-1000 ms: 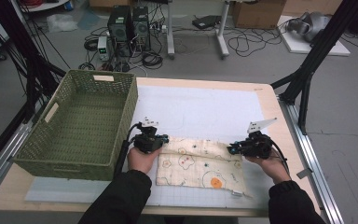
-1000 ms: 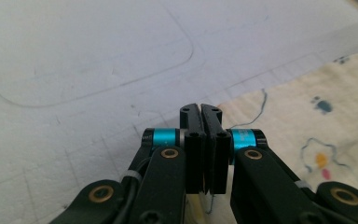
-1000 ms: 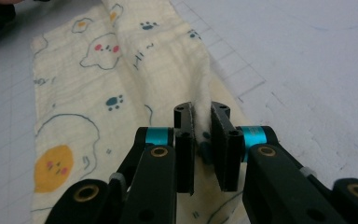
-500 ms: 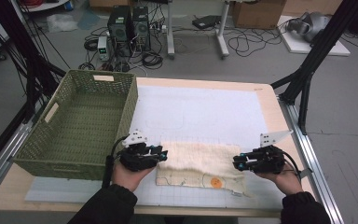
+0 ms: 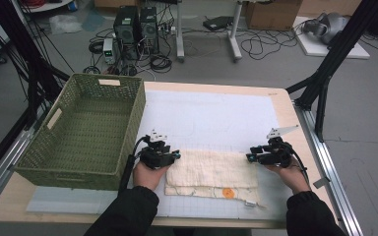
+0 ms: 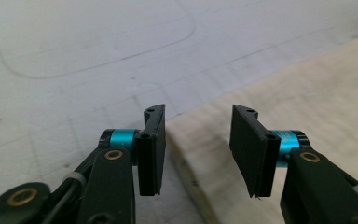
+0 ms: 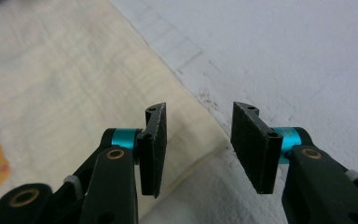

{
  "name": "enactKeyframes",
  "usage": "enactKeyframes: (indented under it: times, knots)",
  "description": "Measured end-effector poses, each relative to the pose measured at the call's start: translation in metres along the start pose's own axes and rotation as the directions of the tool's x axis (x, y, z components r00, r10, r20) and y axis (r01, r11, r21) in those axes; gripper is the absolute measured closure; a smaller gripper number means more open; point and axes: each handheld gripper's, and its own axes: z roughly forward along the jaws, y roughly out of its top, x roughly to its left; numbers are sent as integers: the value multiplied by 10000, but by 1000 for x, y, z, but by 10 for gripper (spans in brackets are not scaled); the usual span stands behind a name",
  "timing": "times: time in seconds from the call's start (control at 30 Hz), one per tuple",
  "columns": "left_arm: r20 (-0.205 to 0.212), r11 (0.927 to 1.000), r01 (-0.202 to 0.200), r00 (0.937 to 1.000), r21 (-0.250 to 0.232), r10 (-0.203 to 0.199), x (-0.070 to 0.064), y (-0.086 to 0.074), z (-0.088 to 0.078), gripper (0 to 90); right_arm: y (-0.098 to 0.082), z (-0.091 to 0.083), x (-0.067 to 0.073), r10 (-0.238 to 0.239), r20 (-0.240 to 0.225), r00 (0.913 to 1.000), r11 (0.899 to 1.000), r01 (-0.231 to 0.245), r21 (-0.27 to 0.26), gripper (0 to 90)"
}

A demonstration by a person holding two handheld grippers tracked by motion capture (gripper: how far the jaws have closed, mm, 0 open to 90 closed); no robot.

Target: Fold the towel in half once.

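A cream cloth lies folded on the white mat, plain side up. A printed strip with an orange spot shows along its near edge. My left gripper rests at the cloth's far left corner, and its jaws have just been opening. In the left gripper view the gripper stands open over the cloth's edge, its pads clear of the fabric. My right gripper is at the far right corner and has also just been opening. In the right gripper view it gapes above the cloth's corner.
A green woven basket stands at the left of the table, close to my left hand. The mat stretches bare beyond the cloth. Black frame legs rise at the right edge, and cables and computers lie on the floor beyond.
Both grippers went from shut on the cloth's corners to open and let it go. The printed face seen before is now mostly covered by a plain layer.
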Motion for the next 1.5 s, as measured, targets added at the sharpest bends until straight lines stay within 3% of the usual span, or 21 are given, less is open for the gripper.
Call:
enactKeyframes:
  times: [0.07,0.17,0.27,0.4,0.57,0.63,0.67,0.77,0.87,0.97,1.03,1.13,1.3,1.4,1.5]
  knots:
    - [-137,9999,-137,9998,-78,136,-1,0,0,608,-1,5,-1,-29,-99,9999,9996,32,265,578]
    - [-21,9994,-341,9994,-48,341,-2,-1,0,837,0,6,1,-188,-471,9987,9990,207,401,776]
    - [-122,9993,-286,9995,-224,283,-3,1,-1,858,2,8,3,-447,-635,9970,9977,479,486,829]
    - [-374,9964,247,9989,-808,-278,0,10,1,861,13,1,0,-538,48,9985,9982,537,259,836]
    - [-887,9891,209,9955,-1461,-341,0,29,6,861,36,-10,-9,-344,857,9957,9990,368,-263,836]
    - [-832,9837,300,9955,-1772,-454,5,38,9,859,43,-10,-13,-362,1049,9938,9988,396,-303,834]
    - [-862,9840,410,9947,-1733,-566,8,42,11,847,46,-9,-15,-293,1150,9929,9988,337,-359,822]
    - [-812,9882,485,9948,-1454,-608,16,45,13,685,48,-7,-21,41,1526,9883,9986,39,-520,695]
    - [-850,9916,108,9961,-1285,-218,16,41,8,626,43,-9,-24,240,1526,9880,9981,-150,-598,622]
    - [-669,9911,140,9975,-1323,-230,14,36,1,628,34,-13,-18,183,1382,9902,9977,-91,-670,612]
    - [-543,9897,-91,9985,-1428,13,9,30,-5,647,30,-13,-10,-9,1191,9929,10000,19,-79,595]
    - [-247,9916,-473,9987,-1205,447,2,21,-10,668,20,-14,5,-389,1073,9935,9983,433,-390,620]
    - [120,9914,-1009,9947,-839,1022,-6,5,-18,677,2,-14,16,-278,697,9972,9975,323,-632,631]
    - [286,9897,-1375,9899,-391,1387,-10,-4,-17,683,-5,-12,20,-412,687,9968,9978,446,-493,634]
    - [582,9890,-1479,9873,-22,1478,-11,-11,-14,698,-10,-5,22,-423,668,9969,9988,439,-228,646]
